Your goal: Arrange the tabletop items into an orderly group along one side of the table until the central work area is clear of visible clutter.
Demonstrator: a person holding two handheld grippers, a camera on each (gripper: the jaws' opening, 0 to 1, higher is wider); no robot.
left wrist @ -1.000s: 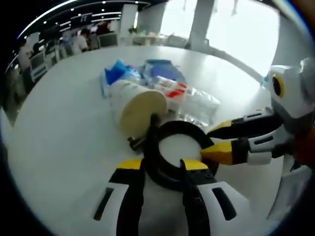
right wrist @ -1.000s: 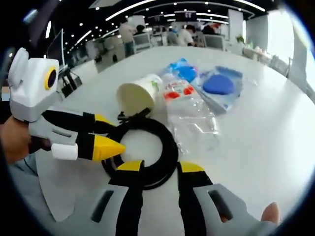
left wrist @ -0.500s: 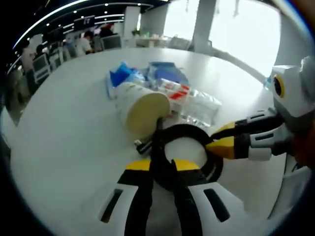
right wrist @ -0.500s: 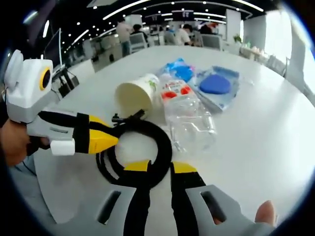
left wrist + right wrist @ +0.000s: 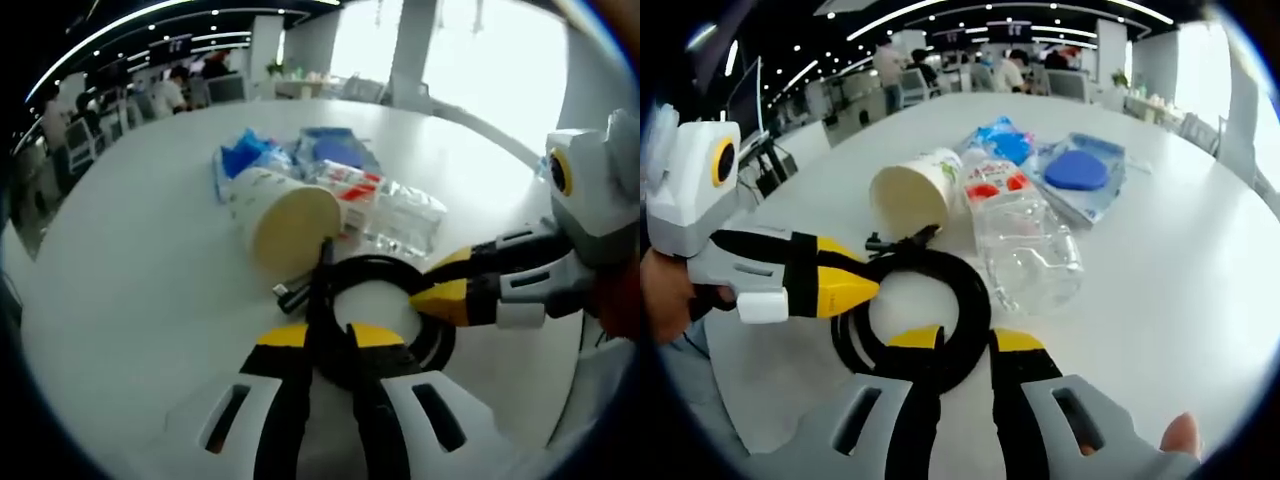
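Bg people (image 5: 902, 68) blurred; cable (image 5: 385, 290) partly hidden.

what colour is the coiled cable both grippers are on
Black; the coiled cable shows best in the right gripper view.

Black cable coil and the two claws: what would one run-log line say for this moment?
left claw: shut on cable coil | right claw: shut on cable coil | paper cup: on its side | plastic bottle: lying beside coil
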